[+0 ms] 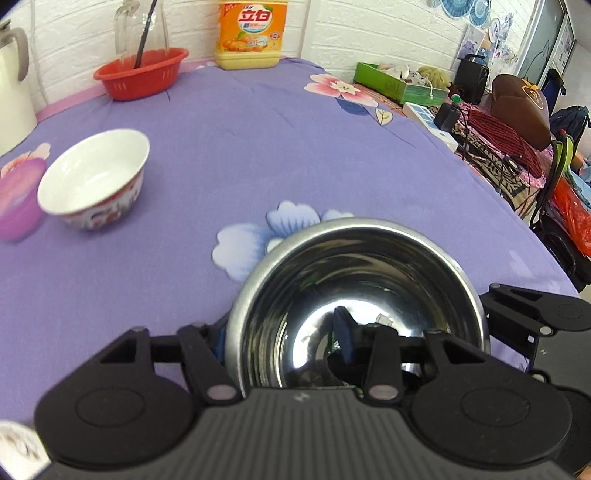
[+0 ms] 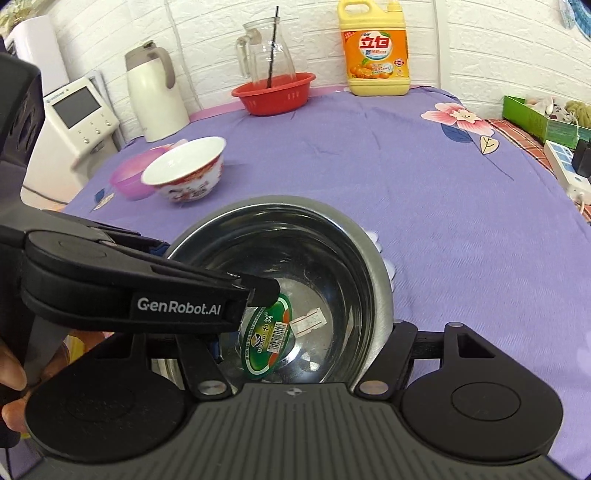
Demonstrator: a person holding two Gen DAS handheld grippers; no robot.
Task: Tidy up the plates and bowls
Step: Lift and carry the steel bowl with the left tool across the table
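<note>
A steel bowl [image 1: 354, 295] sits near the table's front edge; it also shows in the right wrist view [image 2: 295, 266], with a green label inside. My left gripper [image 1: 288, 347] is shut on its near-left rim, one finger inside, one outside. My right gripper [image 2: 303, 354] grips the bowl's near wall from the right, its fingers mostly hidden. The left gripper [image 2: 255, 291] shows in the right wrist view. A white patterned bowl [image 1: 92, 177] stands at the left, tilted, beside a purple plastic bowl [image 1: 18, 203]. Both also show in the right wrist view, the white bowl [image 2: 184, 166] and the purple bowl [image 2: 133, 177].
A red basket [image 1: 140, 74] with a glass pitcher [image 2: 266, 51], a detergent jug [image 1: 251, 33] and a white kettle [image 2: 155, 92] line the back wall. A green box [image 1: 399, 85] and a power strip [image 2: 565, 166] lie at the right. The purple flowered cloth [image 1: 258, 147] covers the table.
</note>
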